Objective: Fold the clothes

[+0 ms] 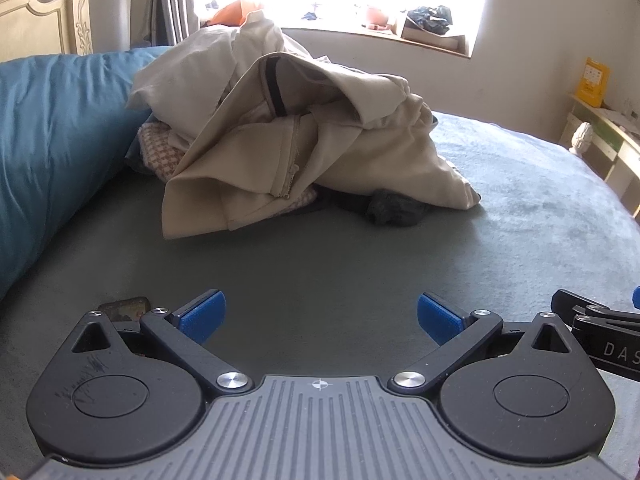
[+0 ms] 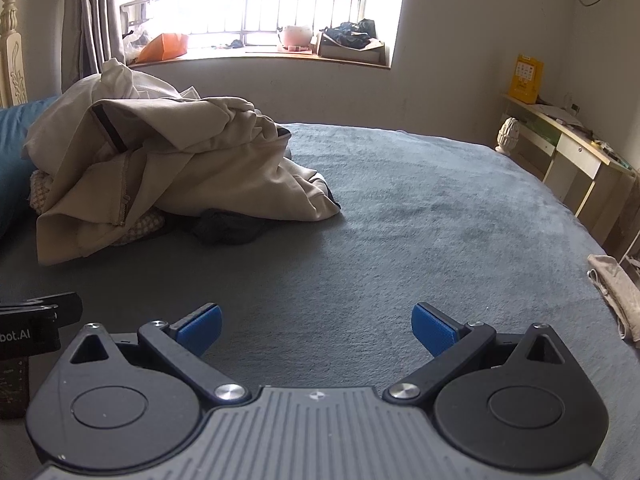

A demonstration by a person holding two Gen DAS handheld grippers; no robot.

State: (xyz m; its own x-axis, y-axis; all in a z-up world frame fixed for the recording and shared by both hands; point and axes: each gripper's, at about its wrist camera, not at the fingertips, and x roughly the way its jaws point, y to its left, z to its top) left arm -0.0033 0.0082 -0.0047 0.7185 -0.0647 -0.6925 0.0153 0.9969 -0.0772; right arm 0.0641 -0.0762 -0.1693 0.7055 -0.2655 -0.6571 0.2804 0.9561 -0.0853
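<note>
A heap of clothes lies on the grey-blue bed (image 1: 320, 272). On top is a beige zip jacket (image 1: 280, 132), with a checked pink-white garment (image 1: 160, 148) and a dark garment (image 1: 392, 208) under it. The heap also shows in the right wrist view (image 2: 168, 168), far left. My left gripper (image 1: 320, 316) is open and empty, low over the bed, well short of the heap. My right gripper (image 2: 316, 328) is open and empty beside it, to the right, over bare blanket.
A teal duvet (image 1: 52, 152) lies at the left by the cream headboard (image 1: 44, 20). A window sill (image 2: 280, 54) with clutter is behind. A desk (image 2: 572, 152) stands at the right. A beige cloth (image 2: 616, 292) hangs at the bed's right edge.
</note>
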